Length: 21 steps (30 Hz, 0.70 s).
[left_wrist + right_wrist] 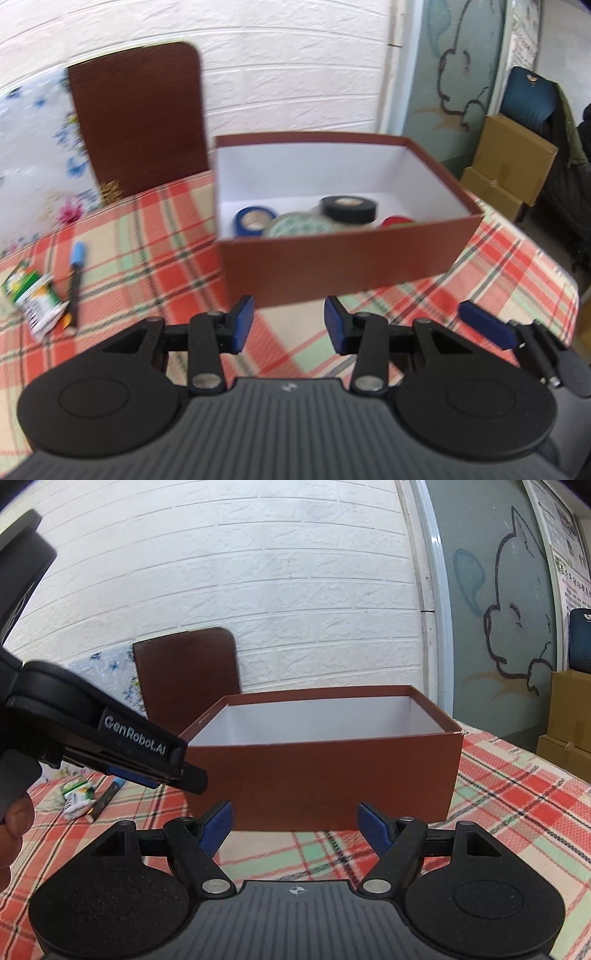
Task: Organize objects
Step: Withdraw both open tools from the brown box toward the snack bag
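Note:
A brown box (332,266) with a white inside stands on the plaid tablecloth. It holds a blue tape roll (254,219), a black tape roll (348,209), a round green-patterned tin (301,225) and something red (397,221). My left gripper (289,325) hovers just in front of the box's near wall, open, with nothing between its blue pads. Left of the box lie a blue-capped pen (75,280) and a green packet (35,302). In the right wrist view the same box (325,782) faces my right gripper (295,829), which is open wide and holds nothing. The left gripper (177,771) reaches in from the left.
A dark brown board (140,118) leans on the white brick wall behind the table, beside a flowered sheet (33,147). Cardboard boxes (509,162) are stacked off the table's right edge. A person's hand (14,819) holds the left gripper.

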Motion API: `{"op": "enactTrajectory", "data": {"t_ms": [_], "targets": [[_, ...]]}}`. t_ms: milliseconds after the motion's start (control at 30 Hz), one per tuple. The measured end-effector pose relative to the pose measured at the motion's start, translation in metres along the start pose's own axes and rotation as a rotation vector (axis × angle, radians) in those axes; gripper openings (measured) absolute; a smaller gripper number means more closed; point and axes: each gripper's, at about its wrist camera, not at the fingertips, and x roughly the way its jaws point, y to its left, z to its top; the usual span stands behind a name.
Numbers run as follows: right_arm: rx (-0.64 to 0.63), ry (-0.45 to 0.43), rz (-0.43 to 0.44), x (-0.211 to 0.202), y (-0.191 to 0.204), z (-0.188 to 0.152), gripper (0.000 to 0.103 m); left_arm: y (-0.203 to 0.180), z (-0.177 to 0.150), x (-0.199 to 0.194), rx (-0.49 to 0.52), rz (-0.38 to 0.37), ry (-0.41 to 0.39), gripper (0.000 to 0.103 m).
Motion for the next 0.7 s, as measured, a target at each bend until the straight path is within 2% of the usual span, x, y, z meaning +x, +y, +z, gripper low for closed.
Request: {"op": "enactTrajectory", "data": {"t_ms": [433,700], "targets": [[-0.087,0.021,0.091,-0.018,0.057,-0.007,0.072,0.058,-0.041,-0.032,-0.073,0.118,-0.005,0.045],[-0.171,0.057,0.169,-0.018,0.101,-0.011,0.072,0.109,-0.068,-0.041,-0.145,0.199,-0.001,0.045]]}}
